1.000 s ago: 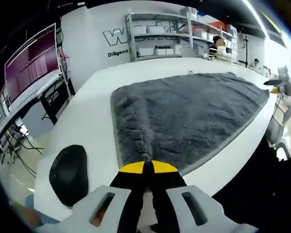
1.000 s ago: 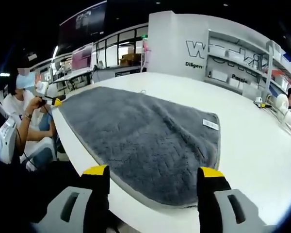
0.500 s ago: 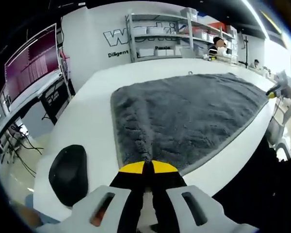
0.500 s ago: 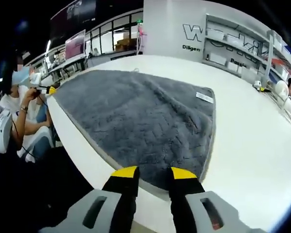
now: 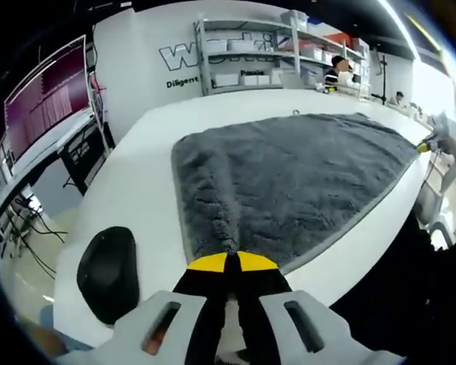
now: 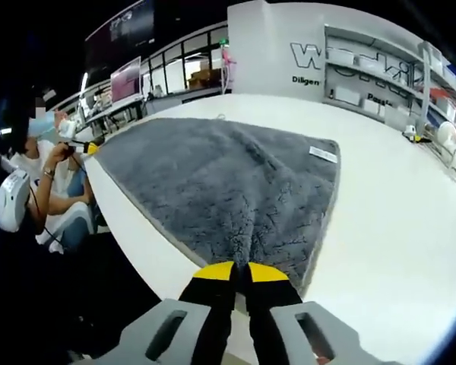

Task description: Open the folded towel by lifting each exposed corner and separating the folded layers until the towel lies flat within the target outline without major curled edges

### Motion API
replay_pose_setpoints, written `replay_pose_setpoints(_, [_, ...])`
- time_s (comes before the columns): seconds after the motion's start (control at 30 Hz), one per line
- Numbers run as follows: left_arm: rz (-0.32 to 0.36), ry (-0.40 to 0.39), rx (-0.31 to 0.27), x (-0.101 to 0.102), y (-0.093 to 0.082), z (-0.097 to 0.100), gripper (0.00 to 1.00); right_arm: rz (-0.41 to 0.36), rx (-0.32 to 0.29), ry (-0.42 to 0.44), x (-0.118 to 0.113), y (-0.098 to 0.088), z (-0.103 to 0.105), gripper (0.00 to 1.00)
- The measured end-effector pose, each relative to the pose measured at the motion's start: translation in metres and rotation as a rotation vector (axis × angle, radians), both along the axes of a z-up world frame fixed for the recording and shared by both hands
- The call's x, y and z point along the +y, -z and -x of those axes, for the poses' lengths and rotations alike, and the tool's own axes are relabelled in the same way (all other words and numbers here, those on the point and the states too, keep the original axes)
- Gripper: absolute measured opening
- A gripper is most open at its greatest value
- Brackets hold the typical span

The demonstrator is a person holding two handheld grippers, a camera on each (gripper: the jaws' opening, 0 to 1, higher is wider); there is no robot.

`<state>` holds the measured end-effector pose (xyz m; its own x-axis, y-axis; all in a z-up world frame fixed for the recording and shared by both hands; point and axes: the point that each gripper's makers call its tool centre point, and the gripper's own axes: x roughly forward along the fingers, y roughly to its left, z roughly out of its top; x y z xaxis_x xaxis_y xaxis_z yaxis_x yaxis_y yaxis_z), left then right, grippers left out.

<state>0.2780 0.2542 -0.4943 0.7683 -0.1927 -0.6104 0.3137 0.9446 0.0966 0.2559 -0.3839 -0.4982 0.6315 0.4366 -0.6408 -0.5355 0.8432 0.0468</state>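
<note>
A grey fluffy towel lies spread on the white table. My left gripper is shut on the towel's near edge, where the pile puckers into a ridge running away from the jaws. In the right gripper view the same towel shows a white label near its far right corner. My right gripper is shut on the near hem, and a fold of cloth rises between the yellow tips.
A black oval pad lies on the table left of my left gripper. A seated person holds something at the table's left side. Shelving stands behind the table. Bare white tabletop stretches right of the towel.
My right gripper went from wide open to shut and now pinches the towel's near hem. The left gripper stays shut on its edge, with only a slight camera shift.
</note>
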Motion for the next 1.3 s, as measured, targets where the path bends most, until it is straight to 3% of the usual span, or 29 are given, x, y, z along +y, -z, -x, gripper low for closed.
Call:
replay_pose_setpoints(0.4, [0.001, -0.007, 0.013, -0.001, 0.000, 0.004, 0.03, -0.001, 0.025, -0.016, 0.001, 0.000, 0.005, 0.04])
replay_pose_setpoints(0.53, [0.070, 0.026, -0.020, -0.012, -0.011, 0.000, 0.17, 0.022, -0.014, 0.033, -0.005, -0.012, -0.005, 0.43])
replay_pose_setpoints(0.6, [0.081, 0.048, -0.026, -0.017, -0.019, 0.001, 0.21, 0.019, -0.068, 0.035, -0.004, -0.026, -0.012, 0.52])
replay_pose_setpoints(0.67, [0.065, 0.079, -0.054, -0.025, -0.028, -0.002, 0.29, -0.004, -0.093, 0.032, -0.001, -0.037, -0.017, 0.54])
replay_pose_setpoints(0.77, [0.139, 0.113, -0.101, -0.039, -0.045, -0.015, 0.46, -0.035, -0.142, 0.040, 0.002, -0.055, -0.034, 0.61])
replay_pose_setpoints(0.87, [0.165, 0.122, -0.123, -0.045, -0.054, -0.039, 0.56, -0.017, -0.159, 0.037, 0.009, -0.066, -0.055, 0.76])
replay_pose_setpoints(0.97, [0.180, 0.149, -0.162, -0.052, -0.062, -0.062, 0.61, 0.010, -0.173, 0.021, 0.016, -0.072, -0.074, 0.87])
replay_pose_setpoints(1.07, [0.239, 0.166, -0.192, -0.061, -0.070, -0.080, 0.63, 0.001, -0.182, -0.005, 0.023, -0.079, -0.090, 0.90])
replay_pose_setpoints(1.17, [0.290, 0.160, -0.197, -0.063, -0.075, -0.100, 0.68, -0.004, -0.179, -0.010, 0.024, -0.081, -0.104, 0.99])
replay_pose_setpoints(1.3, [0.279, 0.150, -0.188, -0.060, -0.076, -0.129, 0.70, 0.003, -0.158, 0.005, 0.018, -0.080, -0.129, 0.99])
